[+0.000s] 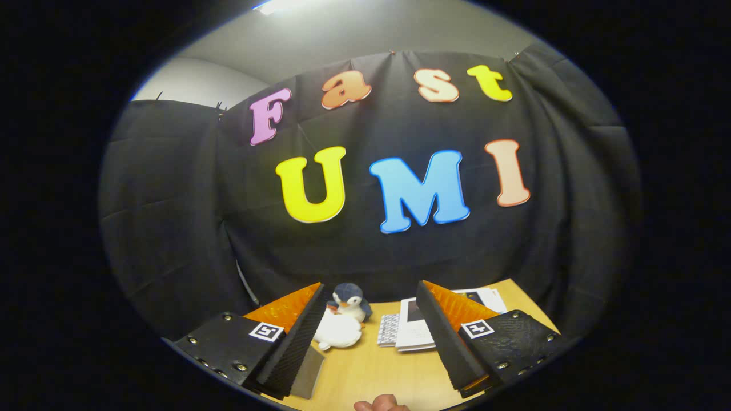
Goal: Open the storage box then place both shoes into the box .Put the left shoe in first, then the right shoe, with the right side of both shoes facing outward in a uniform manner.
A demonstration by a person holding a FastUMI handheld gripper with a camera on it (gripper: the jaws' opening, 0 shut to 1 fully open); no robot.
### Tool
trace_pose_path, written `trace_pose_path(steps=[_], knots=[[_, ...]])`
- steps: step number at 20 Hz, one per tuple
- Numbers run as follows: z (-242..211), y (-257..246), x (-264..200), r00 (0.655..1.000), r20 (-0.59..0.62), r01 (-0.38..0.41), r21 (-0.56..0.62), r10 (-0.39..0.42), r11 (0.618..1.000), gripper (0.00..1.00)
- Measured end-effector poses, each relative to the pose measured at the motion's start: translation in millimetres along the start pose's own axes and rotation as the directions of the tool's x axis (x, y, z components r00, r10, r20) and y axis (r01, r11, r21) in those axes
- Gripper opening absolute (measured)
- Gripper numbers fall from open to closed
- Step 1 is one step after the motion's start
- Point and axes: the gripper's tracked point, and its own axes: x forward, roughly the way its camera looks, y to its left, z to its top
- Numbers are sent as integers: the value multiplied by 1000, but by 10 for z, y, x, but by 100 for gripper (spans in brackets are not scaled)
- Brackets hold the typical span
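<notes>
Tongs (371, 319) of the hand-held rig stand released, the two fingers spread wide with bare wooden tabletop (371, 371) between them and nothing pressed by either.

Seen from the gripper view, the tool is tilted upward, so the booth's black cloth wall takes up most of what lies ahead and the table appears low down, near the fingers. Just ahead of the left finger, partly behind its tip, a plush penguin (345, 319) sits upright on the wood, its white belly toward the camera. Beyond the gap and running behind the right finger lies a small stack of printed papers (420, 328), flat on the table. A thin grey plate (308, 374) leans at the inner side of the left finger; what it is cannot be told. Below the fingers, a fingertip (380, 404) of a person pokes into sight.

As for the storage box and both shoes, where they lie cannot be told from here, nor whether the box is open. As a judgement only: shoes are light and soft-sided, best pinched at the heel collar; a box lid is stiff and wants a grip at its edge.
</notes>
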Motion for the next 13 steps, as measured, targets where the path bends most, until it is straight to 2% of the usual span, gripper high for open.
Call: trace_pose_path(steps=[2, 4, 13], knots=[[101, -104, -124, 996, 85, 31, -44, -27, 999, 98], [66, -159, -239, 992, 117, 48, -61, -41, 997, 97], [47, -309, -266, 991, 126, 44, -72, -35, 996, 97]])
